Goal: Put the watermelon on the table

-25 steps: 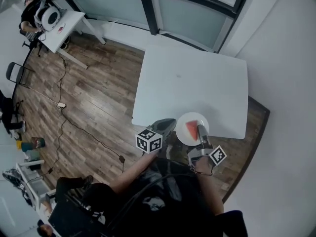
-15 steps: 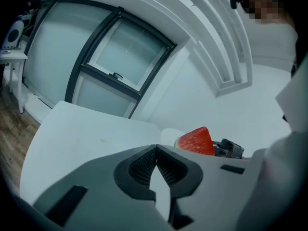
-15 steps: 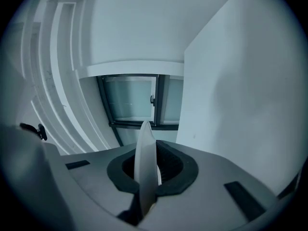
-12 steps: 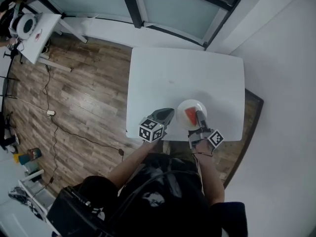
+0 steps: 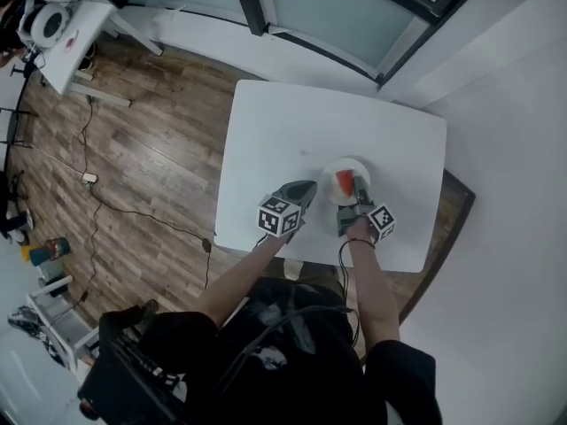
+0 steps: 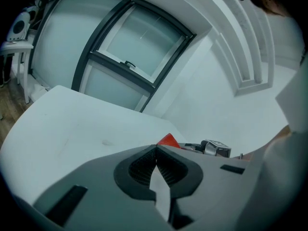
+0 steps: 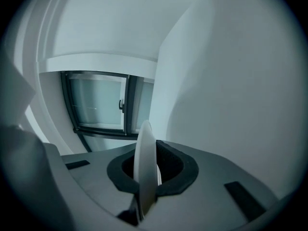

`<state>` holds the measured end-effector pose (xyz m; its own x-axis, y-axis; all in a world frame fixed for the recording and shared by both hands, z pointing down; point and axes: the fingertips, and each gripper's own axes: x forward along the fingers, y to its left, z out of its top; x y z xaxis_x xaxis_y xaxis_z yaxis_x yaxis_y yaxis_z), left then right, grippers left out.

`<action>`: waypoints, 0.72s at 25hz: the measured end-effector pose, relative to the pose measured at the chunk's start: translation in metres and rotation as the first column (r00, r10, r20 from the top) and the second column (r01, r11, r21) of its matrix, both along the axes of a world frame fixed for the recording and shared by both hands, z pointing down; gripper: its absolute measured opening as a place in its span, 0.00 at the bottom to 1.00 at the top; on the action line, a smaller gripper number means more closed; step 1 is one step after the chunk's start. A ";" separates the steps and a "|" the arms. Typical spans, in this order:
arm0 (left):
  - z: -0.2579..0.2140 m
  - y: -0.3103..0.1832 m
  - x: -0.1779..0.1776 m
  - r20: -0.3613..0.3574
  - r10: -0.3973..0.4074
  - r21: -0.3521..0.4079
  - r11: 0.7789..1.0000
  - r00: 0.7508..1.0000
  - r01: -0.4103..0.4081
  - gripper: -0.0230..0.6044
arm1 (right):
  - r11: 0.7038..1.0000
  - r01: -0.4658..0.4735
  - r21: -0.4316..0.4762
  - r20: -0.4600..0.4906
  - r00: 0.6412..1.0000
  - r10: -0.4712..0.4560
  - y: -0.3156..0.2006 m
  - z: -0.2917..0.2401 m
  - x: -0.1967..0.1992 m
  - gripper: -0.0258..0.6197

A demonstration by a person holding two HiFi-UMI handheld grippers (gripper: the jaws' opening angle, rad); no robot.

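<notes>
Head view shows our right hand-held gripper (image 5: 359,200) pinching the rim of a white plate (image 5: 330,171) that carries the watermelon (image 5: 345,182) slice, over the white desk (image 5: 266,140). Our left hand-held gripper (image 6: 155,147) is pressed together on nothing, just beside the plate.

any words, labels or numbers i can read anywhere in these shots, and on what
No readable text in any view.
Left cube and right cube: black-and-white square patterns, not words or numbers.
Far table: a red mark on it, too small to read.
Plate and watermelon: no print visible.
</notes>
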<state>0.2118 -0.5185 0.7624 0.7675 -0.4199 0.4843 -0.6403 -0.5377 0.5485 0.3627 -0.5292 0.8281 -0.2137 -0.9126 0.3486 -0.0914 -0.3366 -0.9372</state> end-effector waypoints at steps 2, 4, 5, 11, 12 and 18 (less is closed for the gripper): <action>0.005 -0.006 0.002 0.007 -0.022 -0.015 1.000 1.000 0.022 0.04 | 0.999 -0.011 -0.044 0.009 1.000 0.011 -0.013 0.015 0.003 0.07; 0.005 -0.009 0.001 0.009 -0.032 -0.018 0.999 0.999 0.032 0.04 | 0.996 -0.008 -0.084 -0.013 1.000 0.007 -0.022 0.026 0.003 0.07; 0.004 -0.009 0.000 0.009 -0.035 -0.017 0.999 0.999 0.035 0.04 | 0.995 0.005 -0.102 -0.047 0.999 -0.010 -0.026 0.029 0.003 0.07; -0.004 -0.012 -0.012 -0.012 -0.072 -0.042 0.997 0.997 0.071 0.04 | 0.951 0.145 -0.275 -0.362 0.900 -0.242 -0.043 0.037 0.001 0.11; -0.007 -0.012 -0.011 -0.016 -0.069 -0.039 0.997 0.997 0.069 0.04 | 0.939 0.159 -0.306 -0.410 0.868 -0.280 -0.044 0.038 0.004 0.13; -0.021 -0.011 -0.011 -0.025 -0.036 -0.009 0.999 0.999 0.036 0.04 | 0.879 0.237 -0.414 -0.666 0.578 -0.470 -0.047 0.031 0.025 0.27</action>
<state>0.2013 -0.5298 0.7413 0.7638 -0.4437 0.4687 -0.6453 -0.5100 0.5688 0.3876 -0.5759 0.8589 -0.0681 -0.6729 0.7366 -0.8642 -0.3292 -0.3805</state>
